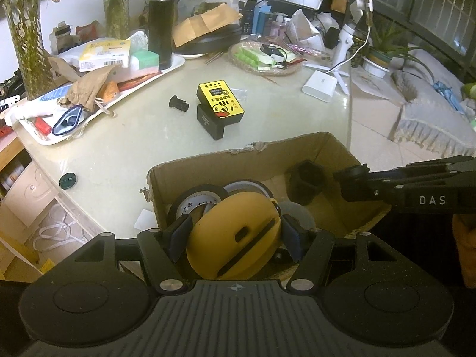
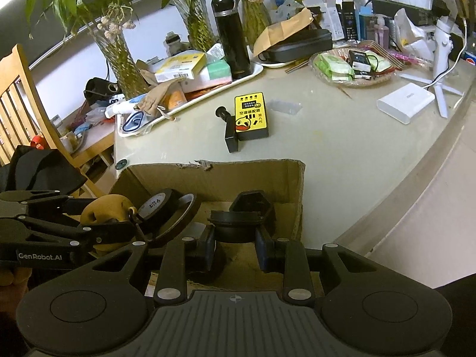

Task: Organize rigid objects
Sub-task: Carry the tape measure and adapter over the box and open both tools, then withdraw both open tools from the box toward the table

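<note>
The left gripper is clamped on a rounded yellow case, its pads pressing both sides, held just over the near end of an open cardboard box. The right gripper is clamped on a round black part, likewise over the box. Just beyond the left jaws, inside the box, two rolls of tape stand on edge; past the right jaws sits a black hexagonal cup. Further out, beyond the box's torn far wall, a yellow device with a duck picture leans on a small black block on the pale table, with a little black cylinder just beside it. Well beyond, to the left, a white tray is heaped with clutter, including a tall black flask.
</note>
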The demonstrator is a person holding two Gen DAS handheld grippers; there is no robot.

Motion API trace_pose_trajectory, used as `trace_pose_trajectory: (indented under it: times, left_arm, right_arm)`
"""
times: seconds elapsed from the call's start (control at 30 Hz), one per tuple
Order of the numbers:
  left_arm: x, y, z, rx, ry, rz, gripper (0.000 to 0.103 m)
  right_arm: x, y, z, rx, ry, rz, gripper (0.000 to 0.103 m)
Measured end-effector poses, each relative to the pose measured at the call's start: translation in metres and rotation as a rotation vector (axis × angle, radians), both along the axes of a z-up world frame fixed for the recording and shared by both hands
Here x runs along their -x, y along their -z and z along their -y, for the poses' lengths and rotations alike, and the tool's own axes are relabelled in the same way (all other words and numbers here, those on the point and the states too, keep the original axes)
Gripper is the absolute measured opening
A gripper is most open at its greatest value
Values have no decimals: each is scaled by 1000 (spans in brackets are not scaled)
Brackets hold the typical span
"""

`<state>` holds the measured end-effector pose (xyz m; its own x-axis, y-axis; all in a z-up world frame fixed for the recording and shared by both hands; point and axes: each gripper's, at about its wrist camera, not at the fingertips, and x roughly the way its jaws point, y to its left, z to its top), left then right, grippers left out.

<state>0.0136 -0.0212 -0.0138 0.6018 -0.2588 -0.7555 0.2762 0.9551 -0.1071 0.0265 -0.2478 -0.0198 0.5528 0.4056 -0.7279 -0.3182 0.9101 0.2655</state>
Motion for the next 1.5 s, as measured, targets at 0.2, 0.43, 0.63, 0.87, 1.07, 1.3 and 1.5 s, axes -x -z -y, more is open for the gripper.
trace_pose_trajectory:
  times: [0.2, 0.43, 0.63, 0.87, 1.07, 1.3, 1.5]
  left_arm:
    - [-4, 4, -1, -11, -26, -25, 65]
    - [-4, 4, -6, 4, -52, -32, 68]
    - [-1, 0, -10, 15, -89, -11, 68]
    - [2, -8, -13, 25, -124, 23, 75]
    - [2, -6, -16, 2, -152, 16, 76]
    - [2, 0, -17, -24, -143, -9, 78]
    - [4, -3, -22, 6, -159, 11, 80]
  right_arm:
    - [-2, 4, -5, 20, -26, -19, 49]
    - [1, 0, -11, 24, -60, 21, 94]
    - [1, -1, -11, 14, -60, 32, 98]
    - [-1, -3, -3, 13, 11, 52, 103]
    - [-2, -1, -4, 25, 12, 40, 103]
    - [-6, 0, -5, 26, 28, 27, 103]
    - [-7, 0, -6, 27, 29, 24, 103]
